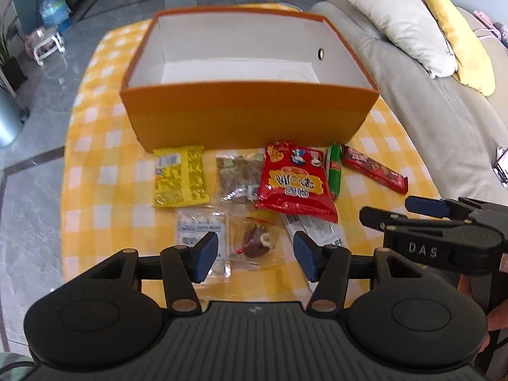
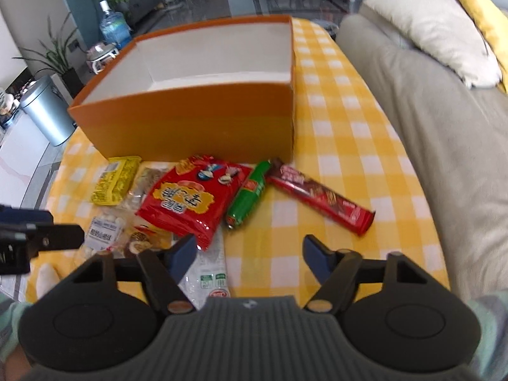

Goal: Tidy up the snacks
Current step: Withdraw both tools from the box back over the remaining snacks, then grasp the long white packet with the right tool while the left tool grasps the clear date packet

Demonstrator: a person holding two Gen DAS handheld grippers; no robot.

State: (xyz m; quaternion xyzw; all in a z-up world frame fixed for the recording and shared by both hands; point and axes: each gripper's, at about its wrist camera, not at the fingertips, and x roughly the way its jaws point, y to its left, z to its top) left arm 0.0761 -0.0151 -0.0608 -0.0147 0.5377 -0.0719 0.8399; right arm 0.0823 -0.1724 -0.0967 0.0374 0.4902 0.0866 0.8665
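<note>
Orange box [image 1: 250, 117] hole visible left view only; both grippers' fingers [image 1: 208, 255] [image 2: 183, 255] released.

The right gripper [image 1: 409, 211] bears raised letters "DAS"; the snack packets' print is too blurred to read.

Snack packets [image 1: 295, 181] flat before open, empty orange box [image 1: 247, 117]

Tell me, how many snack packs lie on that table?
8: yellow packet, clear seed bar, red bag, green sausage, red wafer bar, white candy bag, clear pastry pack, white pack.
</note>
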